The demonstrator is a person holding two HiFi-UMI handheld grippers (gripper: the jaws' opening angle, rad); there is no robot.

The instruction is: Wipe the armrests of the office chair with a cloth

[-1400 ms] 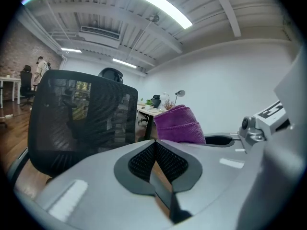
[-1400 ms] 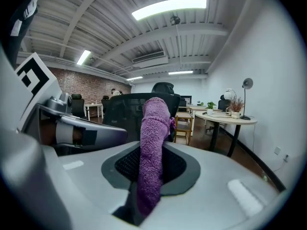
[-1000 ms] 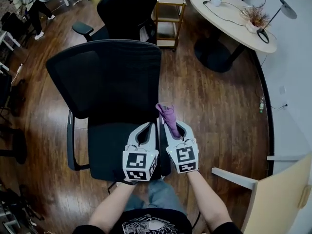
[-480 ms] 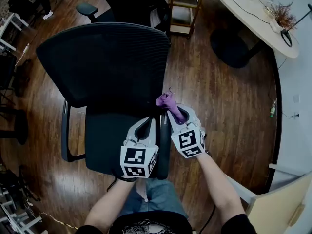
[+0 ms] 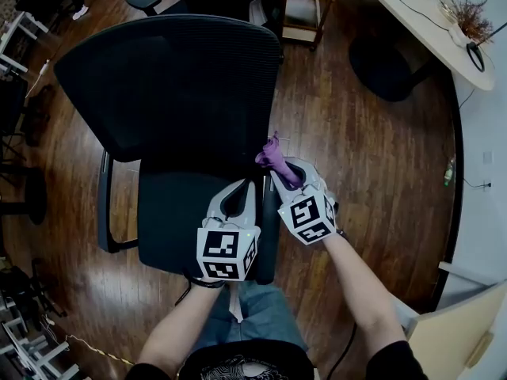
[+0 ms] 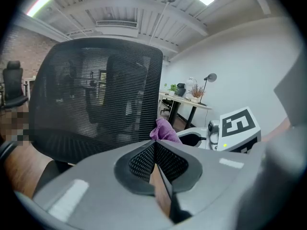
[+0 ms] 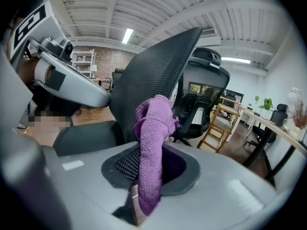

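The cloth (image 5: 275, 159) is a small purple terry rag, bunched into a thick roll with a knobby, folded top. In the right gripper view its nap is plain to see, and the roll (image 7: 152, 138) stands upright out of the jaws. The right hand-held gripper (image 5: 288, 172) is clamped on its lower end. From the head view the rag sits above the back end of the chair's right-hand black armrest (image 5: 268, 240), just beside the lower corner of the backrest. Whether it touches the armrest cannot be told.

The black mesh-backed office chair (image 5: 170, 85) stands on a dark wood plank floor (image 5: 356, 157), its other armrest (image 5: 102, 204) well apart on the far side of the seat. The left hand-held gripper (image 5: 241, 187) hangs over the seat edge just beside the right-hand armrest, its jaws pressed together with nothing between them.

A second ago the two marker cubes sat level with each other. Now the right hand-held gripper has pushed ahead of the left, towards the backrest, and its cube has turned askew. The rag stays pinched as before, and the left hand-held gripper has kept its place.
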